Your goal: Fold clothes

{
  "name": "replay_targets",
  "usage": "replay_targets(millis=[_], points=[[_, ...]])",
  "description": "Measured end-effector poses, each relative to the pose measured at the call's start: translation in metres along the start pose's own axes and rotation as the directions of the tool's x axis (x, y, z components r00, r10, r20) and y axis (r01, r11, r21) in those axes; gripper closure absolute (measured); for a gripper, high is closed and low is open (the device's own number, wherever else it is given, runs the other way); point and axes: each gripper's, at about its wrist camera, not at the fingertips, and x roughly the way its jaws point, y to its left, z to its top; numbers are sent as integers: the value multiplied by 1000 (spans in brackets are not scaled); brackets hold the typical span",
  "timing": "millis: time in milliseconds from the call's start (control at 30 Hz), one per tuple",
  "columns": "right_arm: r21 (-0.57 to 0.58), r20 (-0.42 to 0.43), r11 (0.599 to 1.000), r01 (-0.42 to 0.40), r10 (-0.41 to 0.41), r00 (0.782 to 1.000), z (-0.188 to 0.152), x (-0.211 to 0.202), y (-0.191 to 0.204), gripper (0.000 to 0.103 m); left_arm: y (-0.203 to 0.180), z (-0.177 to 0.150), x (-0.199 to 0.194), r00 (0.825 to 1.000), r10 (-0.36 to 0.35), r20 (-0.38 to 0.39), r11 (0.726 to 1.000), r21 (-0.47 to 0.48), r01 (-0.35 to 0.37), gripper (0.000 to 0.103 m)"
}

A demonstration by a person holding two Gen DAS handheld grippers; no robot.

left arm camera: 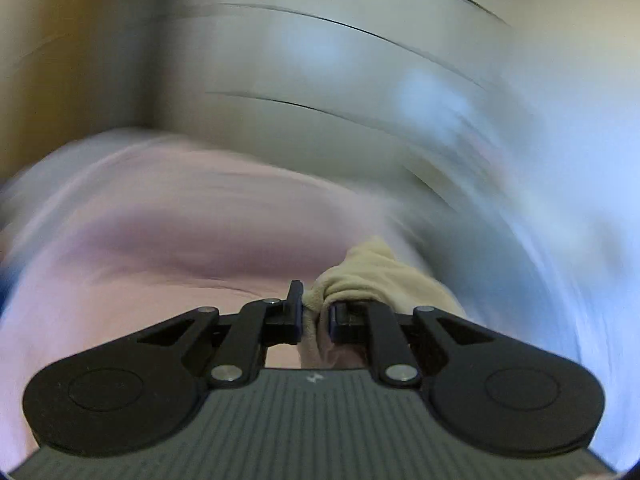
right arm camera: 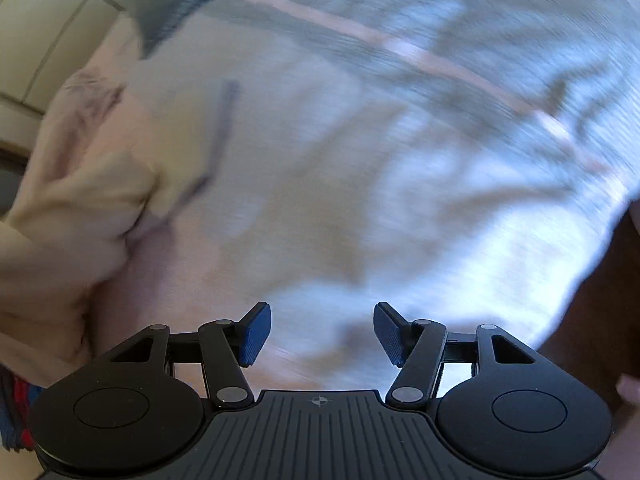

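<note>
Soft cream cloth (left arm camera: pixel 372 276) bunched between left gripper (left arm camera: pixel 314 316) fingers (left arm camera: pixel 295 312)

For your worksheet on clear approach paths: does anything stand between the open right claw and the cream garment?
Nothing visible does. The right claw is open over pale bedding, while the cream garment lies off to its left.

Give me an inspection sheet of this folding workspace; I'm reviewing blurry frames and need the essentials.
Surface: pale blue-grey patterned cloth with a pink stripe, motion-blurred.
Job's things: cream garment, a bunched fold pinched; pink fabric beneath.
Clutter: red-and-blue item at the lower left edge, unclear.
Grippers: left gripper jaws closed on the cream garment; right gripper jaws apart, empty.
Cables: nothing seen.
Surroundings: pale tiled floor; the rest blurred.
</note>
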Motion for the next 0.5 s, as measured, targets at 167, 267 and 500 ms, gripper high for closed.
replay_targets(millis=[167, 267, 500], points=[[-164, 2, 986, -15, 15, 1000, -6, 32, 77, 42, 170, 19, 20, 916, 347, -200, 854, -336, -397, 88], [-254, -33, 967, -21, 13, 999, -18, 62, 122, 42, 214, -15, 31, 876, 334, -347, 848, -295, -440, 88], [-260, -105, 957, -132, 108, 989, -39, 134, 208, 42, 254, -81, 56, 833, 163, -528, 857, -343, -385, 77]])
